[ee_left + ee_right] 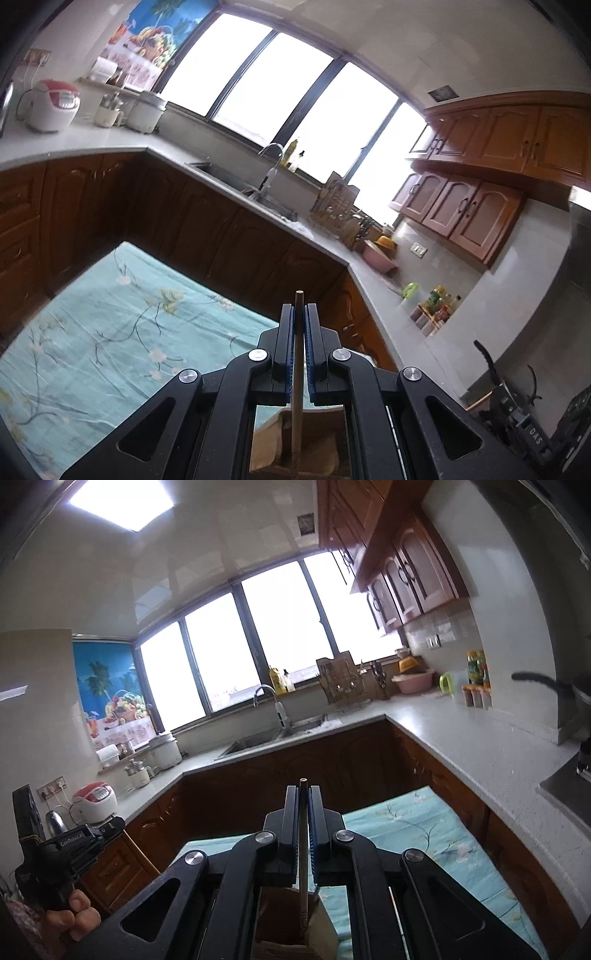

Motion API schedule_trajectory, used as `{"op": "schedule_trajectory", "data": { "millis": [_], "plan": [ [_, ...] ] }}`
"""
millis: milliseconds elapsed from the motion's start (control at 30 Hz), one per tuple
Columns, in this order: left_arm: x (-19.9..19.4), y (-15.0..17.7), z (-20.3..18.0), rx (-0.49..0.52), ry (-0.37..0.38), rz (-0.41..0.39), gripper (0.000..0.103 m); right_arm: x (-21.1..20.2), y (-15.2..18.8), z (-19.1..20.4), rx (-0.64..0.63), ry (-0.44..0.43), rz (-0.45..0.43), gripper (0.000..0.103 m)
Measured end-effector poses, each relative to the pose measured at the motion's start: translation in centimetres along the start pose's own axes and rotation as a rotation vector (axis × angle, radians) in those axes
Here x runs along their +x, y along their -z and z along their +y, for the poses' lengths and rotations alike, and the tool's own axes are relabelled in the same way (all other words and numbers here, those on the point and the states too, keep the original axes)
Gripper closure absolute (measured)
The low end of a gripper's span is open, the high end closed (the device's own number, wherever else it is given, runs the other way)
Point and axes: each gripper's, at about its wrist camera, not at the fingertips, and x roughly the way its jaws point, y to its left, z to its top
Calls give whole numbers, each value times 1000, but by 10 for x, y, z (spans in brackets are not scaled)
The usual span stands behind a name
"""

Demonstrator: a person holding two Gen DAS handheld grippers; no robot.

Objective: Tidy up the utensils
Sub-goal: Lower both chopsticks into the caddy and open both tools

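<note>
Two thin wooden chopsticks clamped: left gripper [299,317] on brown stick [298,354], right gripper [303,801] on darker stick [303,849]. Light, stiff, slippery; mid-shaft hold judged best above wooden holder [295,923] near.

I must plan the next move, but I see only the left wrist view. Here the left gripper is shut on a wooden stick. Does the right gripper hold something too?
Observer: Yes. The right gripper is shut on a thin stick, probably a chopstick.
Operator: What is under it?
Observer: A wooden holder stands on the floral cloth, and the stick's lower end seems to reach into it.
Operator: Is the person visible there?
Observer: Only a hand, at the lower left of the right wrist view, wrapped around a black handle.
</note>
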Motion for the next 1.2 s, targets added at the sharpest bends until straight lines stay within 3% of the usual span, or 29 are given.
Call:
{"op": "schedule_trajectory", "data": {
  "millis": [200, 300, 567, 767, 967, 1200],
  "plan": [
    [27, 10, 3, -6, -17, 26, 99, 25, 24, -10, 24, 10, 59, 99],
    [31, 7, 6, -37, 12, 44, 99, 34, 34, -12, 35, 5, 87, 99],
    [18, -18, 5, -34, 91, -31, 99, 29, 28, -11, 30, -6, 75, 99],
    [35, -6, 5, 2, 51, -89, 99, 33, 24, -3, 3, 7, 55, 99],
    [59, 30, -3, 45, 6, -44, 99, 48, 35, -8, 18, 9, 80, 99],
    [58, 37, -7, 79, -2, 28, 99, 56, 51, -12, 29, -5, 135, 99]
  ]
}}
